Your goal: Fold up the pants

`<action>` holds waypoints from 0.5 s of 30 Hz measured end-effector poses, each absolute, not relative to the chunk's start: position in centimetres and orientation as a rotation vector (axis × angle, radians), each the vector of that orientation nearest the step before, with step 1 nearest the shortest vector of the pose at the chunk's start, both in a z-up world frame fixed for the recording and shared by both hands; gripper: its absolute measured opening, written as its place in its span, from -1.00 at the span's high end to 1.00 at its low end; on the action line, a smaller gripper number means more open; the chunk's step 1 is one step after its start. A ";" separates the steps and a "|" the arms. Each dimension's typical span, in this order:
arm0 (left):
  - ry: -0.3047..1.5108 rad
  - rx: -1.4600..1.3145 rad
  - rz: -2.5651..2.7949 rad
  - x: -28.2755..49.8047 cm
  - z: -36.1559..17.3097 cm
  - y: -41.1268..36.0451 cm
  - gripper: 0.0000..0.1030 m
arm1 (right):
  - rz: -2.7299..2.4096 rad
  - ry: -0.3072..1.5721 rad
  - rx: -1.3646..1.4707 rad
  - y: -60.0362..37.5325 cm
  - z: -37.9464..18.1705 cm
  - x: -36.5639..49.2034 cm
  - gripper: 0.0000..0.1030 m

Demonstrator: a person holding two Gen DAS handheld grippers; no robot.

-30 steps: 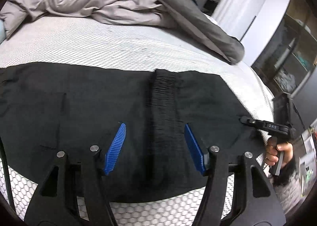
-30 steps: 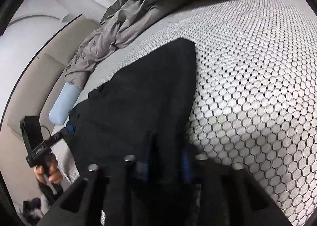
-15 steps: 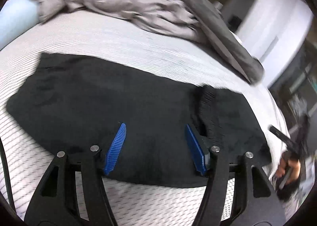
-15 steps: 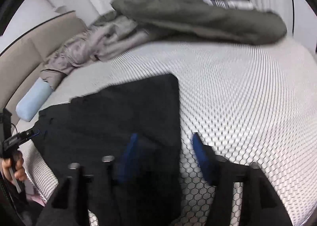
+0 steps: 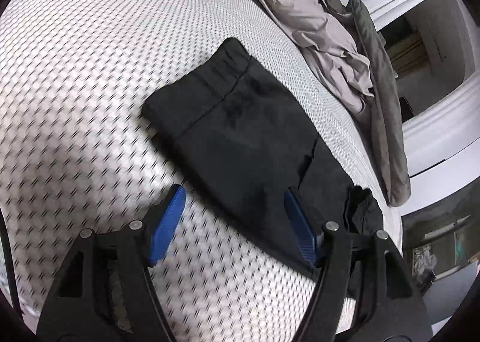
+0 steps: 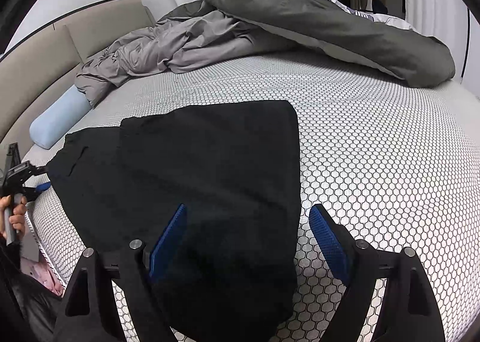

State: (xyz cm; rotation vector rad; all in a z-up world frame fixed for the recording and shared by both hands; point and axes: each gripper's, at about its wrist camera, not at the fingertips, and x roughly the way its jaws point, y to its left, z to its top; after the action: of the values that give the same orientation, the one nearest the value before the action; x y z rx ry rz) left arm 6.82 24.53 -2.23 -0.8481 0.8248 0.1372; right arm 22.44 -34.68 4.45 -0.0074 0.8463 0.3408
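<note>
At the far left of the right wrist view, the left hand-held gripper [image 6: 42, 175] stood beside the left end of the black pants [image 6: 192, 180]. Its jaws had just been opening a little; they were moderately wide, with nothing gripped, only the near edge of the cloth lying under them. A pale blue bolster [image 6: 57, 121] lay at the left edge of the bed, well apart from the garment.

The pants lay flat on the honeycomb-patterned mattress [image 6: 375, 147], near its front edge, already folded over once, with the ribbed elastic waistband [image 5: 222, 72] showing at one end. The cloth looked soft, light and limp, so I judged it would sag and slide when lifted. The best places to take hold seemed to be the corners of the thick folded edge or the waistband, where several layers give the pads something firm.

Further right, the right hand-held gripper [image 6: 249, 237] hung over the near right edge of the pants. Its jaws had just been opening and stood wide, with the cloth below them but not pinched.

To the right of the pants the mattress was bare, giving good room. Behind, the crumpled grey duvet [image 6: 315, 21] was well apart.
</note>
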 end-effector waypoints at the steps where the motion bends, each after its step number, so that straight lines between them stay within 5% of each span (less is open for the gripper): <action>1: 0.820 -0.846 0.143 7.3 -2.3 24.4 -0.26 | 0.345 0.843 -0.007 -34.7 4.4 22.4 -0.65; 3: 0.805 -0.822 0.166 8.2 -2.4 24.0 0.19 | 0.353 0.841 -0.008 -35.3 4.3 22.0 -0.65; 4: 0.813 -0.798 0.177 8.5 -2.3 23.6 0.63 | 0.360 0.841 -0.009 -35.2 4.2 22.0 -0.65; 5: 0.817 -0.776 0.165 8.9 -2.1 23.0 0.87 | 0.363 0.839 -0.013 -35.5 4.2 21.8 -0.65; 15: 0.574 -0.367 0.106 9.9 9.4 9.3 0.96 | 0.358 0.803 0.026 -37.0 5.4 21.5 -0.65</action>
State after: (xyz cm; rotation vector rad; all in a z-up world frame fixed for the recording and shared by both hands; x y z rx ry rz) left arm 9.92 9.33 9.40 -0.3668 0.5745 0.1058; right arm 21.51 -36.99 5.38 0.0263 0.8032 0.3575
